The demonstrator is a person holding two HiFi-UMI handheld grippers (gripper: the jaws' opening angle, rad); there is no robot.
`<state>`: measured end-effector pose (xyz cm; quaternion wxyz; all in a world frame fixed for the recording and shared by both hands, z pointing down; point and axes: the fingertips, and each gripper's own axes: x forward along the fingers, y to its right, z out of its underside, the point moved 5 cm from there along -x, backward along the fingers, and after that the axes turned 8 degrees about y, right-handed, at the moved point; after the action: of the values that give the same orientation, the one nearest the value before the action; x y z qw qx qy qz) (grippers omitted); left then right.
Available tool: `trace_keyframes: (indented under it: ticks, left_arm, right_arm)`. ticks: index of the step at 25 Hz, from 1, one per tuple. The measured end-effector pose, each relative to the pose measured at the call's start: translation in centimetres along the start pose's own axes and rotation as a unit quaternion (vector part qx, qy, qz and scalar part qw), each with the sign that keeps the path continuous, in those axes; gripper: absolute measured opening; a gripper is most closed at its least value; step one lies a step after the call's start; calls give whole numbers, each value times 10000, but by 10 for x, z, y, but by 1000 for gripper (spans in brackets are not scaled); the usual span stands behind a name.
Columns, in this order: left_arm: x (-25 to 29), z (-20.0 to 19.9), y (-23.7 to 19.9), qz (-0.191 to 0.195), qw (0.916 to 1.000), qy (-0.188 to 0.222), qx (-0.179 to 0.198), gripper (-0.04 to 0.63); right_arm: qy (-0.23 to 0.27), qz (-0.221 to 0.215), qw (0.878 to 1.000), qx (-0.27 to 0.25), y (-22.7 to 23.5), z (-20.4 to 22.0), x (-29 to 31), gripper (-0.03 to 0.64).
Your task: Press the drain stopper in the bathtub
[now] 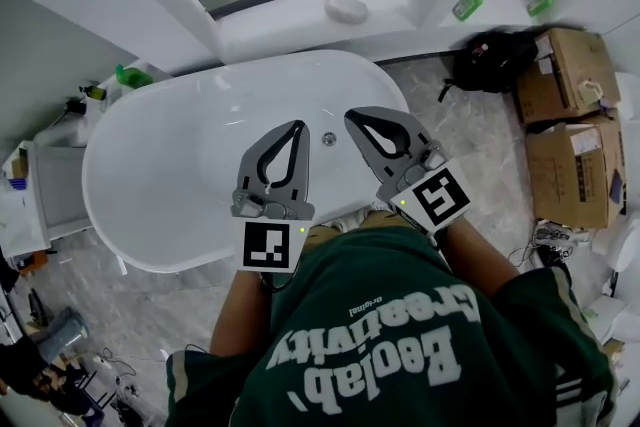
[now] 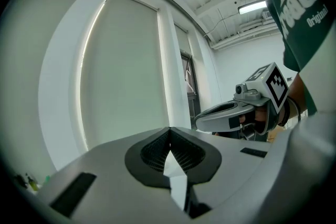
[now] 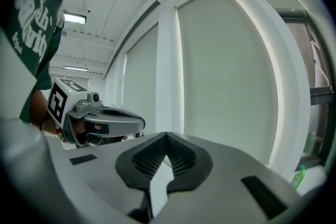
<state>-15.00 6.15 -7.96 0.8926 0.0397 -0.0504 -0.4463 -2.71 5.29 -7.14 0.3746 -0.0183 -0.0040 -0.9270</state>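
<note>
**Hovering over the tub with both tongs shut**

Standing at the near side of a white oval bathtub [image 1: 160,175], a person in a green sweatshirt [image 1: 400,345] holds a tool in each hand out over the basin. The tub's long axis runs across the head view from left to right, rising a little toward the right end.

The drain stopper [image 1: 329,139] is a small round metal disc lying flat on the tub floor, face up, right of the tub's middle. Being round, it has no long axis. From above it shows in the gap between the two tool tips, clear of both.

The left tongs [image 1: 298,127] are closed, tip against tip, with nothing between them. Their own view shows the ribbed pads [image 2: 157,152] meeting at a point. The right tongs [image 1: 350,117] are closed in the same way and empty, their pads [image 3: 181,157] drawn together. Both tools lean inward toward each other over the tub, and each one's camera looks across at the tall white-framed window [image 3: 231,71] with the other tool beside it.

On the ledge [image 1: 300,25] behind the tub stand two green bottles [image 1: 467,3]. A black bag [image 1: 495,60] and stacked cardboard boxes [image 1: 565,75] sit on the marbled floor [image 1: 450,125] to the right.
</note>
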Motion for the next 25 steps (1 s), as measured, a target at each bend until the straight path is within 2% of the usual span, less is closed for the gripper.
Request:
trace_keyframes:
  ticks: [6, 14, 25]
  left_arm:
    - [-7, -8, -12, -118, 9998, 100, 145, 9]
    - [-4, -14, -15, 27, 9992, 348, 206, 9]
    - [-9, -17, -18, 107, 9987, 432, 249, 9]
  right_arm:
    - [87, 62, 9999, -89, -9, -9, 6, 15]
    - [184, -5, 9997, -172, -15, -13, 14, 15]
    - [143, 8, 9997, -202, -24, -18, 18, 15]
